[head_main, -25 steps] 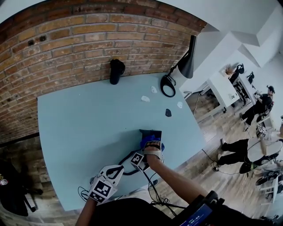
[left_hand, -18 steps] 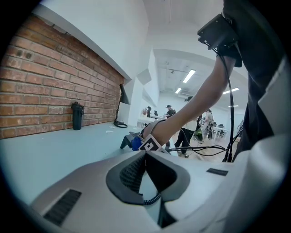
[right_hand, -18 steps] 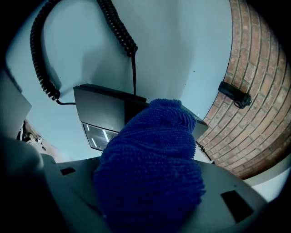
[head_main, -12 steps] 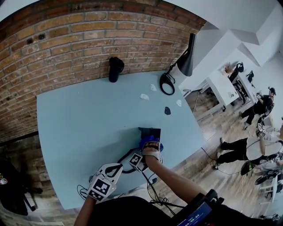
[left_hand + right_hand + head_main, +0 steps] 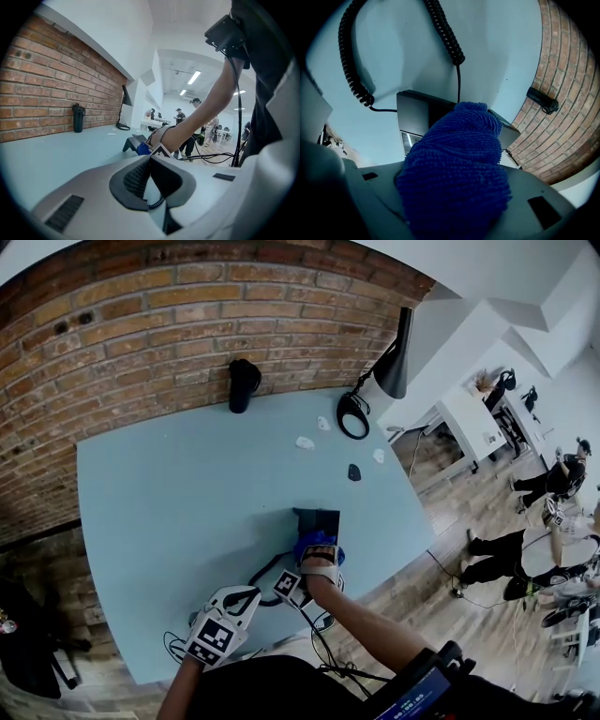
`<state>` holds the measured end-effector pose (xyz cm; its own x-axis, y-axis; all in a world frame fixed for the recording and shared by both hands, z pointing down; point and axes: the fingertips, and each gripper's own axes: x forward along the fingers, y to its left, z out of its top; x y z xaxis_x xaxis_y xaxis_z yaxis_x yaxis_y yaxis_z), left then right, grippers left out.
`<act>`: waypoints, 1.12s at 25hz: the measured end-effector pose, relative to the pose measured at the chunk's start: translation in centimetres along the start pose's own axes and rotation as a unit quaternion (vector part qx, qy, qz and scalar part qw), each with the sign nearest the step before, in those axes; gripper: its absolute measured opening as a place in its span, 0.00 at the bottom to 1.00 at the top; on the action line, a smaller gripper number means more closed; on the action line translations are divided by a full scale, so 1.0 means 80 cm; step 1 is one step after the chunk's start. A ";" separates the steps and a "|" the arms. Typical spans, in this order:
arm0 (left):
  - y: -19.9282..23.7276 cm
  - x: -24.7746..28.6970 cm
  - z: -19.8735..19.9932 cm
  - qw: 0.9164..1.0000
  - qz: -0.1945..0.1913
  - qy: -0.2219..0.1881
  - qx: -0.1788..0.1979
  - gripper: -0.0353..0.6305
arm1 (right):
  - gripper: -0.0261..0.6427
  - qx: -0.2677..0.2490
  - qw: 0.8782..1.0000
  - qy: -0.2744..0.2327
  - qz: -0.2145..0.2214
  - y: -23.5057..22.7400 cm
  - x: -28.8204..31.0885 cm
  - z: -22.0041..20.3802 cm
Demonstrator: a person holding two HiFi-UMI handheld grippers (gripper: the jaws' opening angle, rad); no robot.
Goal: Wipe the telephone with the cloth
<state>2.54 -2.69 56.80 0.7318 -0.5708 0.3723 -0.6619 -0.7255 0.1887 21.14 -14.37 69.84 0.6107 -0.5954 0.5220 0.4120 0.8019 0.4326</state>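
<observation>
Moved barely at all over the last second: slid the right gripper (image 5: 317, 557) and its cloth (image 5: 319, 540) a touch leftward across the near part of the telephone (image 5: 314, 517), though some of that shift may belong to the head camera. Kept the left gripper (image 5: 241, 597) parked near the front edge of the table (image 5: 159, 493).

Right gripper: clamped on the cloth, which is bunched into a thick blue wad that fills the jaws and bulges past their tips. Held this way, by judgement, to present a soft pad and keep the hard jaw faces off the housing. Set against the dark sloping body of the telephone, beside its small display. Contact patch hidden under the wad.

Left gripper: jaws drawn together with a short run of the coiled cord (image 5: 445, 33) caught between them. Judged to be gathering the cord's slack, so as to keep it out of the wiping path and steady the telephone against drag.

Telephone: found mid-table toward the near side, well apart from the dark bottle (image 5: 244, 385) and the lamp (image 5: 394, 362) by the brick wall (image 5: 141, 324). Judged mid-wipe, with the far part of the housing not yet covered.
</observation>
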 end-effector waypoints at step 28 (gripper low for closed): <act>-0.008 0.002 -0.012 1.000 -0.011 0.014 0.001 0.08 | 0.33 -0.019 1.000 -0.007 0.000 0.052 -0.014 0.013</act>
<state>2.92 -1.98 57.66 0.7407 -0.5442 0.3939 -0.6461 -0.7377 0.1957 21.50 -10.41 71.85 0.6011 -0.5965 0.5318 0.4388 0.8025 0.4043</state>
